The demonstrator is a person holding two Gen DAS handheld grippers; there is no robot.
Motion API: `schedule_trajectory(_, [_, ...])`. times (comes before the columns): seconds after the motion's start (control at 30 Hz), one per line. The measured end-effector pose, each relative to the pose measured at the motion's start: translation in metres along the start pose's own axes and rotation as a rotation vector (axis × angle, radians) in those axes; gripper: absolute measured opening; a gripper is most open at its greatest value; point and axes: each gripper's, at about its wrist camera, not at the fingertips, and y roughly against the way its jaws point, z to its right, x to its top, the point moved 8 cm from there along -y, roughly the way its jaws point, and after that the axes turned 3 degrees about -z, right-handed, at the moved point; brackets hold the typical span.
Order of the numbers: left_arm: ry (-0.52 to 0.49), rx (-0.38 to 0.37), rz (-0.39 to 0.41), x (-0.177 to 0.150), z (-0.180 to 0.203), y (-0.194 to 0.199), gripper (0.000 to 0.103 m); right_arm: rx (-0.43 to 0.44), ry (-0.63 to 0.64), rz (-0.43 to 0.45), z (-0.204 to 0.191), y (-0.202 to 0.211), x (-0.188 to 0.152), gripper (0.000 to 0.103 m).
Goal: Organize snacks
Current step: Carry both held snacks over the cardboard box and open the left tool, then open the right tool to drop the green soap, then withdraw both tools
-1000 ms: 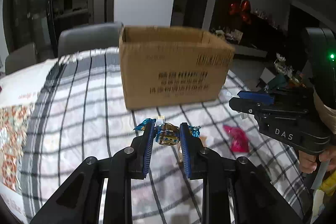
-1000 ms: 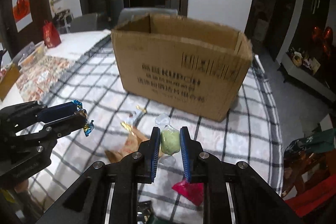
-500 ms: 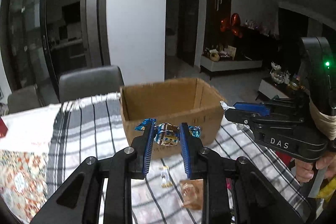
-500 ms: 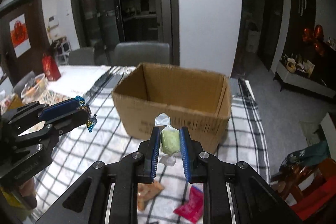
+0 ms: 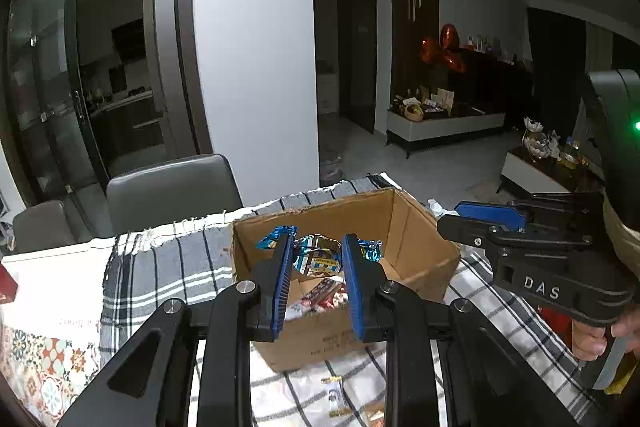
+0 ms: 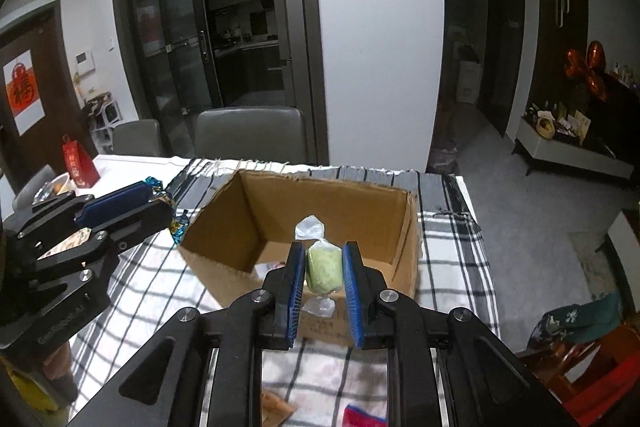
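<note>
Both grippers hover over the open cardboard box (image 6: 320, 227) for dropping: the left gripper (image 5: 316, 259) clenches a blue foil candy (image 5: 318, 257), the right gripper (image 6: 323, 269) a green sweet (image 6: 323, 265).

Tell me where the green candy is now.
In the right wrist view, the green candy sits clamped in the right gripper, above the near wall of the open cardboard box.

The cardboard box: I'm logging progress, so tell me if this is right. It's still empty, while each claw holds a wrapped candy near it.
Not quite. The cardboard box already holds wrapped snacks, as the left wrist view shows. The rest stands: the left claw grips a blue candy, the right claw a green candy.
</note>
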Motion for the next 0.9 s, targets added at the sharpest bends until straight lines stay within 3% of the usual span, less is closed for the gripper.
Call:
schedule_trajectory(0.33, [0.017, 0.005, -0.061, 0.004, -0.005, -0.044, 0.027, -0.013, -0.022, -0.028, 0.011, -0.031, 0.012, 0.02])
schedule_trajectory(0.37, [0.021, 0.01, -0.071, 0.004, -0.006, -0.048, 0.035, -0.015, -0.028, -0.033, 0.012, -0.034, 0.013, 0.021])
schedule_trajectory(0.4, [0.024, 0.023, -0.077, 0.005, -0.008, -0.051, 0.052, -0.018, -0.036, -0.044, 0.014, -0.037, 0.013, 0.024])
schedule_trajectory(0.43, [0.029, 0.04, -0.077, 0.006, -0.01, -0.052, 0.059, -0.021, -0.043, -0.05, 0.016, -0.038, 0.012, 0.039])
schedule_trajectory(0.47, [0.04, 0.052, -0.072, 0.006, -0.013, -0.051, 0.062, -0.032, -0.057, -0.047, 0.02, -0.038, 0.011, 0.046])
schedule_trajectory(0.9, [0.048, 0.049, -0.066, -0.014, 0.003, -0.007, 0.068, -0.077, -0.088, -0.047, 0.028, 0.0, -0.023, 0.046])
